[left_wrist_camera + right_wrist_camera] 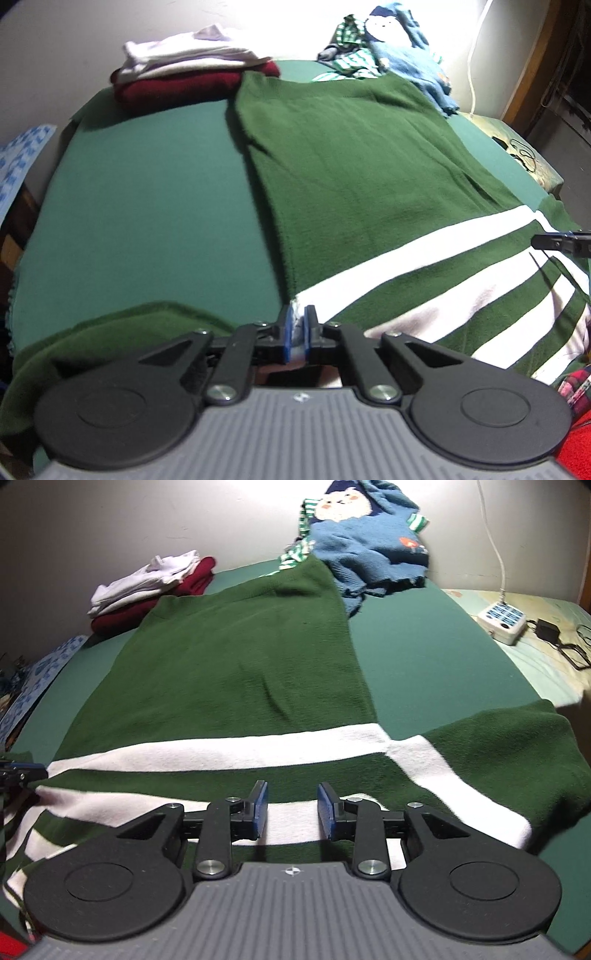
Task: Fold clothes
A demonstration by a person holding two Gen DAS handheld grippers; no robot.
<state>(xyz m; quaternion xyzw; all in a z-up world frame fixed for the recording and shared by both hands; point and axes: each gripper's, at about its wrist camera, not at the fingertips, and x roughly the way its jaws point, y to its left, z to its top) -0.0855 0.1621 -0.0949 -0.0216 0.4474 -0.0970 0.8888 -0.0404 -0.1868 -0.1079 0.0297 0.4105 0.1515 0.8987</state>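
A bed (424, 657) with a teal sheet stands against a pale wall. One green sweater (240, 664) with white stripes lies spread across it. The left gripper (299, 328) has its fingers narrowed onto the sweater's near left edge. The right gripper (291, 808) hovers over the near stripes, fingers wide and empty. One folded stack (147, 587) lies far left; one blue garment (369, 550) lies far right.
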